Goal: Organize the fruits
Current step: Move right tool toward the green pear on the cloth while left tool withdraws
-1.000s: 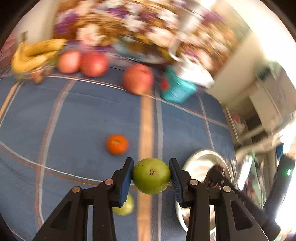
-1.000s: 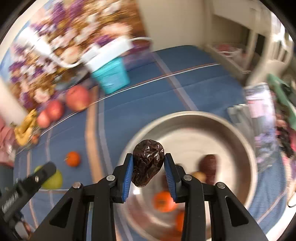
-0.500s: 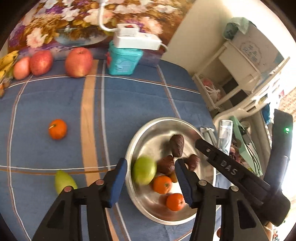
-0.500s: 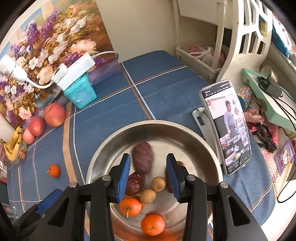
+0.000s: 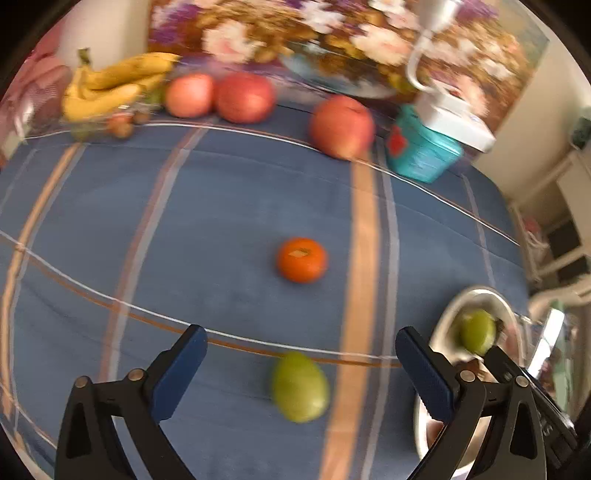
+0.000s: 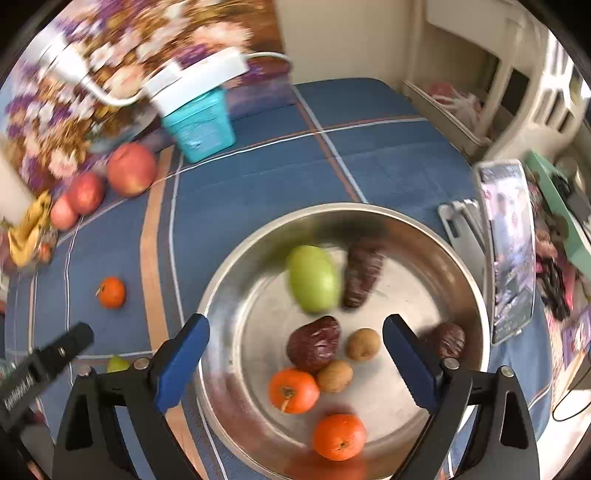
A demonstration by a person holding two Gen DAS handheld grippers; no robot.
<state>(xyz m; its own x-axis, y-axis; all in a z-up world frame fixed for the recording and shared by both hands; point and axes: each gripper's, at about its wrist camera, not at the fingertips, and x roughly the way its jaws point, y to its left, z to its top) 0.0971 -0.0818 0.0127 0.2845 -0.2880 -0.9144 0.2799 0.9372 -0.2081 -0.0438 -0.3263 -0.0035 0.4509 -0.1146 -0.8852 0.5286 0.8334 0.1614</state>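
Now both tools hang released, jaws spread wide and empty. Far left on the blue striped worktop [image 5: 229,206] lie bananas [image 5: 110,88] and three red apples [image 5: 243,96]. Between the left tool [image 5: 301,363] fingers, a green pear [image 5: 300,387] rests on the cloth, with a tangerine [image 5: 302,260] beyond it. Right of these, beneath the right tool [image 6: 295,356], the steel bowl [image 6: 458,258] holds a green fruit [image 6: 314,278], dark dates [image 6: 314,343], two tangerines and two small brown fruits.

Metal bowl [image 5: 445,325] largely hidden behind the left gripper's finger [image 5: 428,373] and cut off at the frame's right; bananas [image 5: 110,88], apples [image 5: 243,96] and flowered backdrop [image 5: 295,33] smeared by motion blur.
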